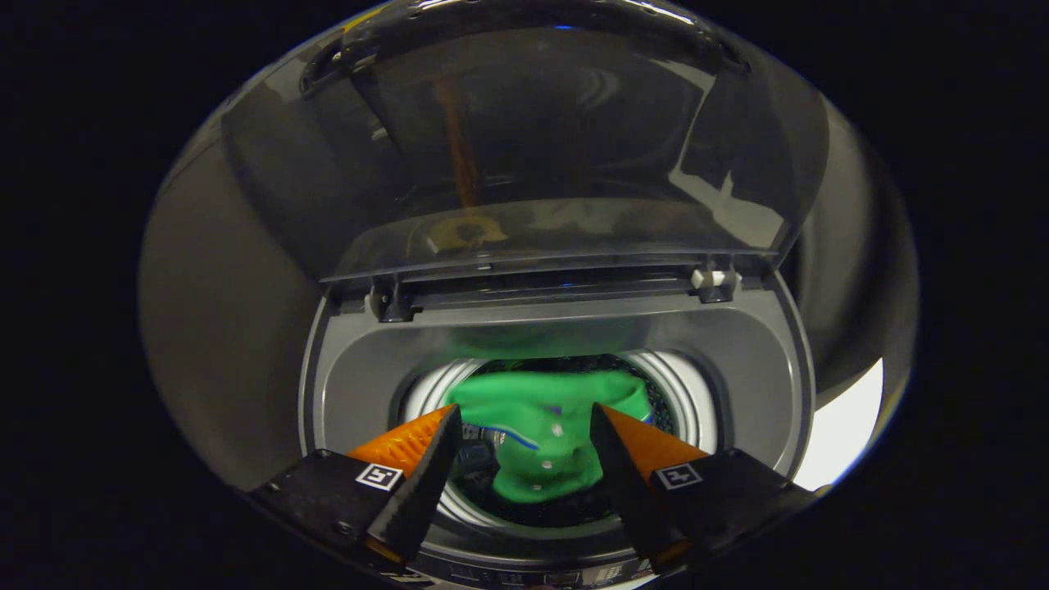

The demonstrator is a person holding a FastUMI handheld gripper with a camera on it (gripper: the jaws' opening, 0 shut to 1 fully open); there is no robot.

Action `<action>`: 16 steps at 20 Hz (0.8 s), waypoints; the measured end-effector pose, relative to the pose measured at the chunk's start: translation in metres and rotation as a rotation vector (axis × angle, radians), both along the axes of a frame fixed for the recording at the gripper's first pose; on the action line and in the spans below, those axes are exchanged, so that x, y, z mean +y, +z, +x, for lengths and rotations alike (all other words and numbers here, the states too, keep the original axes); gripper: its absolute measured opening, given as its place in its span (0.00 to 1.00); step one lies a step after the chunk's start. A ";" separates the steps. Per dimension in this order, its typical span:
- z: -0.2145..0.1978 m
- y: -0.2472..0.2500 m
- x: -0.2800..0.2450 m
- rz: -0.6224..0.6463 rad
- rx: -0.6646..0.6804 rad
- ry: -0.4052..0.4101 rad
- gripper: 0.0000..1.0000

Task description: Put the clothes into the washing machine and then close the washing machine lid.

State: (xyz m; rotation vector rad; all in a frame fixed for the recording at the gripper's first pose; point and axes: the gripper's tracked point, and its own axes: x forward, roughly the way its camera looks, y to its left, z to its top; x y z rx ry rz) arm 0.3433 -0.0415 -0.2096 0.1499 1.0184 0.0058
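I have the hand-held gripper (524, 459) spread wide over the mouth of the washer (762, 369), its two orange fingers (410, 438) apart with nothing pressed between them. The green shirt (545, 434) lies down in the drum (676, 385), seen in the gap between the fingers and below them; I judge it free of both, though the fisheye makes depth hard to read, so a fold may yet brush the right finger.

The risk from here is the shirt itself. It looks heaped high toward the far rim of the drum, and if a sleeve or hem rides up over that rim, the lid (524, 139) would close on cloth and not seat. Pulling the fingers out carelessly could also drag a fold back up with them.

The lid stands up and open behind the drum, smoked and see-through, hinged at the rear. Swinging it down too fast risks a slam or the fingers slipping off its slick edge.

The drum holds the one green shirt; I see nothing else inside.
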 end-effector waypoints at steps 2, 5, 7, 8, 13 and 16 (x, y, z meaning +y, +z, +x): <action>-0.002 0.001 0.001 0.005 -0.002 0.001 0.98; -0.002 0.009 -0.002 -0.006 -0.024 -0.003 0.98; -0.002 0.015 0.001 0.006 -0.039 0.000 0.98; -0.001 0.019 0.001 0.009 -0.050 0.000 0.98; -0.001 0.050 -0.001 0.011 -0.111 -0.001 0.98; -0.002 0.077 -0.002 0.005 -0.167 0.008 0.98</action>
